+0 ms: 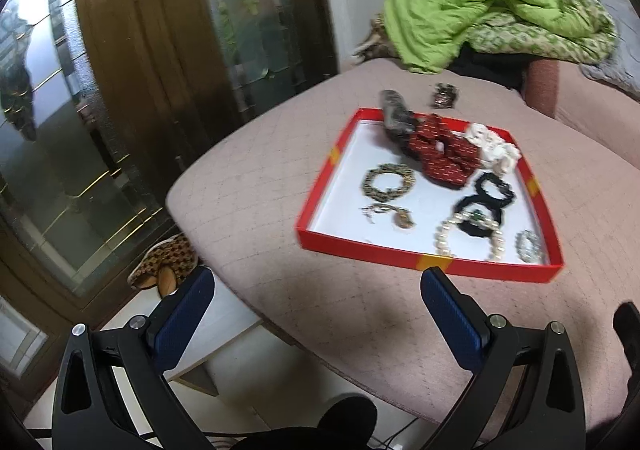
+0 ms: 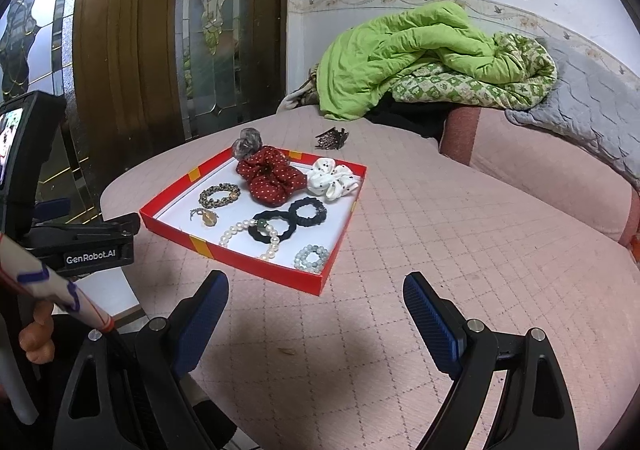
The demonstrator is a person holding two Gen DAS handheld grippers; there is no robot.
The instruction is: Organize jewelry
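Observation:
A red box lid tray [image 1: 404,252] [image 2: 264,270] lies on the pink quilted bed. In it are a red dotted scrunchie [image 1: 440,157] [image 2: 272,177], a white scrunchie [image 1: 496,147] [image 2: 332,177], two black hair ties [image 2: 306,211], a pearl bracelet [image 1: 446,236] [image 2: 236,232], a pale bead bracelet [image 1: 528,246] [image 2: 310,258], a gold chain bracelet [image 1: 386,181] [image 2: 220,195] and a small pendant [image 2: 206,217]. A grey pom-pom tie [image 2: 247,143] rests on the far rim. A dark hair claw [image 1: 444,95] [image 2: 331,139] lies on the bed beyond the tray. My left gripper [image 1: 316,290] and right gripper [image 2: 316,290] are both open and empty, in front of the tray.
A green quilt [image 2: 420,53] is heaped at the back of the bed. A wooden door with patterned glass [image 2: 132,49] stands on the left. A slipper [image 1: 164,266] lies on the floor by the bed's edge. The left hand-held gripper body [image 2: 80,242] shows at the left.

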